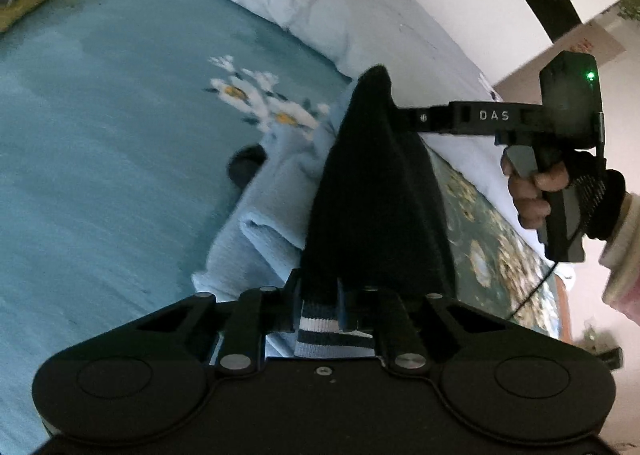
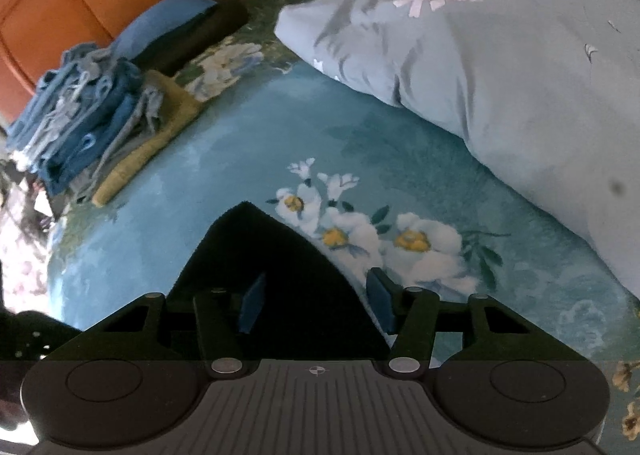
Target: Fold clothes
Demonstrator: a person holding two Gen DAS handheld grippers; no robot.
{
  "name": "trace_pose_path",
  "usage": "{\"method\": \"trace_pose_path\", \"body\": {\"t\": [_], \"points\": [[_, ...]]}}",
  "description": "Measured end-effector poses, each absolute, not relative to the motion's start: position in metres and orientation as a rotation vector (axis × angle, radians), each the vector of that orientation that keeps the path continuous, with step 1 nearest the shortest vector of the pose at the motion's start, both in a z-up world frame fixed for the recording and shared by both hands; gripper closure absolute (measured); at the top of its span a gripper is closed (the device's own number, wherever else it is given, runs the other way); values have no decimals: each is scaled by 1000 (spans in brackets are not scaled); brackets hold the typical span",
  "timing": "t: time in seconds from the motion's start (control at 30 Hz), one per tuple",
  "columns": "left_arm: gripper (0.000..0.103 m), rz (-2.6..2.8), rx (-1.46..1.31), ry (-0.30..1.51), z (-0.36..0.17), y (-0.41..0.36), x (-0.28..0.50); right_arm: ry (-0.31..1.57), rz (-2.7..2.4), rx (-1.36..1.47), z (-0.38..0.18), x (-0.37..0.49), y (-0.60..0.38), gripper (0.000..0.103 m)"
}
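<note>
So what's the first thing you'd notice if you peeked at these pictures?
Probably the black garment, stretched like a dark tent between the two grippers above the bed. The left gripper pinches its striped cuff at the bottom of the left view, while the right gripper reaches its far end. Next come the white flowers printed on the teal bedspread, beside a big grey pillow.

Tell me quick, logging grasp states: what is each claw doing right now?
Left claw: closed on the dark garment at its striped hem.
Right claw: open, the dark garment lying between its pads unpinched.
</note>
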State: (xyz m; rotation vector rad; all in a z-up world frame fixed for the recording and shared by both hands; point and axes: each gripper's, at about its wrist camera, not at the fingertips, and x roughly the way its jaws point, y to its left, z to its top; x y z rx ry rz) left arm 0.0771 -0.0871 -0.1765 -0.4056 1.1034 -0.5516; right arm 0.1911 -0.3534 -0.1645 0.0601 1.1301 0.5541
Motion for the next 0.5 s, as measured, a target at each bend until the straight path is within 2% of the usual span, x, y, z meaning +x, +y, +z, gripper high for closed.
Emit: {"method": "trace_pose_path", "body": {"t": [0.1, 0.23, 0.3, 0.5], "points": [[90, -516, -415, 1098, -176, -78, 80, 1156, 505, 64, -172, 198, -347, 41], [90, -469, -414, 1134, -187, -70, 79, 1178, 477, 81, -178, 198, -341, 38], [90, -461, -436, 1139, -189, -69, 80, 1173, 469, 76, -175, 196, -338, 38], [89, -480, -423, 1147, -190, -73, 81, 1102, 472, 70, -139, 175, -352, 49]]}}
